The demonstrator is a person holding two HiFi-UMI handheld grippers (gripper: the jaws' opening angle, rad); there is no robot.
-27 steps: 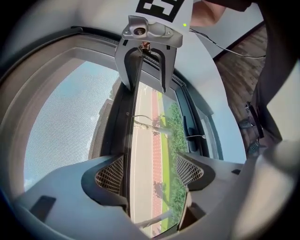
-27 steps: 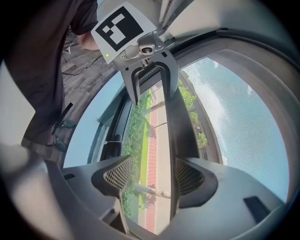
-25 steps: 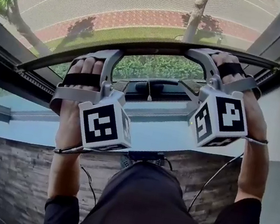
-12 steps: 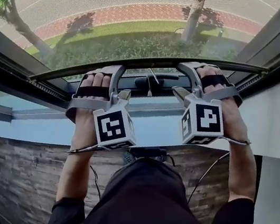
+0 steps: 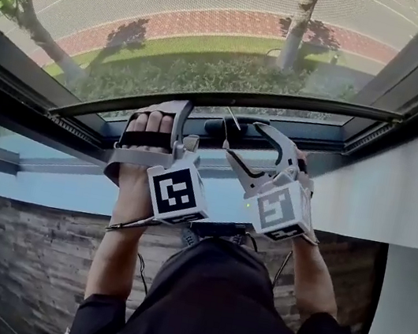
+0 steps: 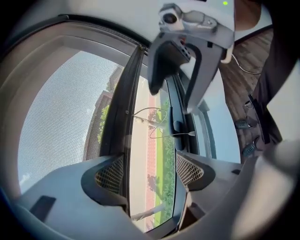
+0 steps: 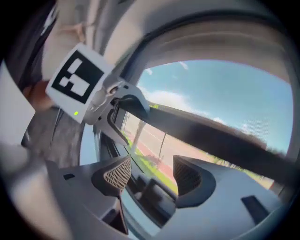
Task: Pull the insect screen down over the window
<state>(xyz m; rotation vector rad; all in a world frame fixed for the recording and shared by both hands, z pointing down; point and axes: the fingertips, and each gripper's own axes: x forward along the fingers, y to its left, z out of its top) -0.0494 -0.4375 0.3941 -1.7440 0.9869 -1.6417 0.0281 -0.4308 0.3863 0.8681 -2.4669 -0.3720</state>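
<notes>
Dark bottom bar [image 5: 331, 108] of the insect screen [image 5: 217, 28] sat just above the lower window frame [image 5: 342, 138], with a narrow gap between them. Left gripper [image 6: 149, 176]: jaws wide apart, bar beside one jaw, nothing clamped. Right gripper [image 7: 152, 173]: jaws apart, empty. Judgement: press the bar down level with both grippers so it seats squarely.

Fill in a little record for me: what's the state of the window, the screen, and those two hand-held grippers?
Place: window frame, seen from above; street and trees outside
Screen: down over most of the window
Bar: at the screen's lower edge, a narrow gap left under it
Left hand-held gripper: jaws apart, bar beside one jaw
Right hand-held gripper: jaws apart, nothing between them, clear of the bar
Cord: thin, white, hanging in the gap
</notes>
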